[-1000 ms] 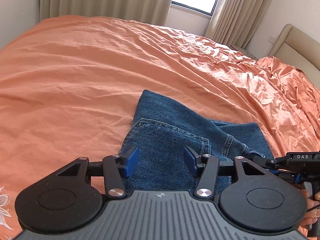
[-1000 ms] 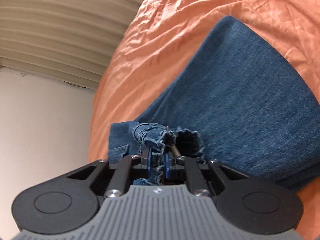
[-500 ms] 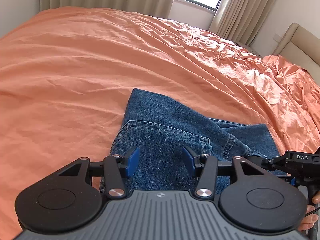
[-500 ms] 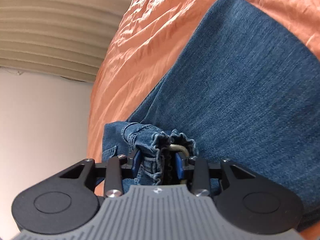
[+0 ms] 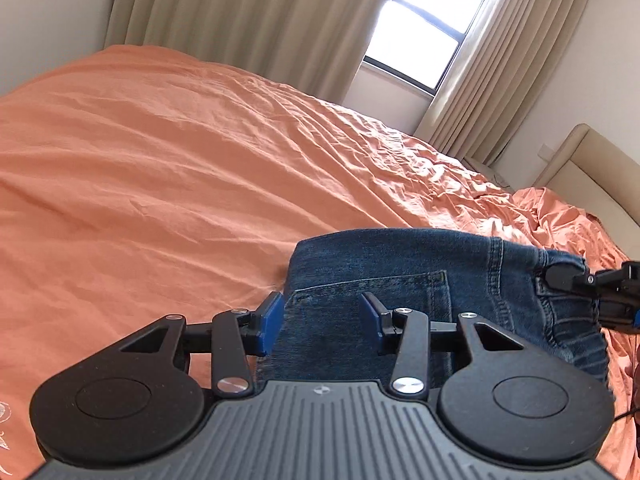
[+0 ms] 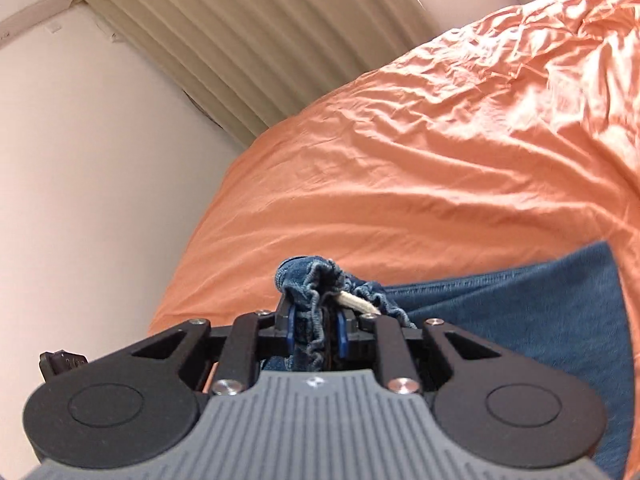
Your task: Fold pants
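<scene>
Blue denim pants point(image 5: 400, 264) are lifted partly off the orange bed point(image 5: 180, 168), back pocket toward me. My left gripper point(image 5: 323, 322) has the pants' left edge and pocket area between its blue pads point(image 5: 272, 320). Its jaws are closing, the cloth there is still flat, and the pads do not press it. My right gripper point(image 6: 316, 328) is raised, its jaws tightening on the bunched waistband point(image 6: 312, 280), from which a beige drawstring end point(image 6: 358, 302) pokes out. In the left wrist view its black fingers point(image 5: 564, 276) clamp the pants' right corner.
The rumpled orange sheet point(image 6: 440, 140) spreads far ahead and to the left. Beige curtains point(image 5: 248, 20) and a window point(image 5: 424, 36) stand behind the bed, with a padded headboard point(image 5: 592, 168) at the right. A hand point(image 5: 636, 376) shows at the right edge.
The right gripper has risen and rolled with the waistband in it, pulling the pants up off the bed. The left gripper's pads have come closer together around the pants' left edge.
</scene>
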A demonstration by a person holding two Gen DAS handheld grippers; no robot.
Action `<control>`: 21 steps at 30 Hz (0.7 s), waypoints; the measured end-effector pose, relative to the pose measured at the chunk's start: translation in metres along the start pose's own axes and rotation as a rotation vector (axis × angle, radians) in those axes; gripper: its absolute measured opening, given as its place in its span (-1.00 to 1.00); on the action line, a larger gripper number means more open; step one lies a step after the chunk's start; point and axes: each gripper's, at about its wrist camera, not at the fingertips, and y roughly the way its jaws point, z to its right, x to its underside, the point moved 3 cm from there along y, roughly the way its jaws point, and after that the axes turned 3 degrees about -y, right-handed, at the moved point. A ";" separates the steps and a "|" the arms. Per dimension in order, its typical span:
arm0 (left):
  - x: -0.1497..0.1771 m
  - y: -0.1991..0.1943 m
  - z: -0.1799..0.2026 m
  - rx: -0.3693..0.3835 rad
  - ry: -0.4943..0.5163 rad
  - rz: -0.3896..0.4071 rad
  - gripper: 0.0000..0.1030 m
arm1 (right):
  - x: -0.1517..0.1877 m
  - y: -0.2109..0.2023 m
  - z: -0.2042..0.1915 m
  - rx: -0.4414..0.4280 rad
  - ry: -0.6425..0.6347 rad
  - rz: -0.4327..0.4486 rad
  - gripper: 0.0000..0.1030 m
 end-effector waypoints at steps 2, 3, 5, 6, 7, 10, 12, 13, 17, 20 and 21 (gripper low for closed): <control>0.000 0.000 -0.001 0.014 -0.006 -0.002 0.00 | -0.014 -0.003 0.014 0.042 0.012 -0.017 -0.71; 0.002 0.001 -0.001 0.024 -0.009 -0.006 0.00 | -0.018 -0.002 0.025 0.061 0.024 -0.030 -0.71; 0.006 0.004 -0.002 0.041 -0.010 -0.020 0.00 | -0.020 -0.002 0.052 0.107 0.068 -0.055 -0.72; 0.009 0.007 -0.003 0.052 -0.008 -0.030 0.00 | -0.014 -0.009 0.072 0.140 0.082 -0.065 -0.72; 0.011 0.010 -0.003 0.063 -0.007 -0.040 0.00 | -0.012 -0.008 0.085 0.178 0.091 -0.068 -0.72; 0.022 0.021 0.001 0.079 0.013 -0.085 0.00 | 0.006 -0.005 0.131 0.280 0.132 -0.093 -0.72; 0.031 0.027 0.007 0.091 0.036 -0.111 0.00 | 0.018 0.004 0.156 0.280 0.188 -0.101 -0.72; 0.034 0.030 0.009 0.095 0.045 -0.124 0.00 | 0.021 0.006 0.163 0.284 0.199 -0.101 -0.73; 0.044 0.034 0.019 0.090 0.107 -0.159 0.00 | 0.033 0.022 0.180 0.367 0.182 -0.126 -0.72; 0.047 0.028 0.024 0.084 0.155 -0.171 0.00 | 0.032 0.018 0.174 0.377 0.180 -0.107 -0.58; 0.048 0.025 0.026 0.084 0.170 -0.173 0.00 | 0.031 0.012 0.169 0.382 0.168 -0.100 -0.49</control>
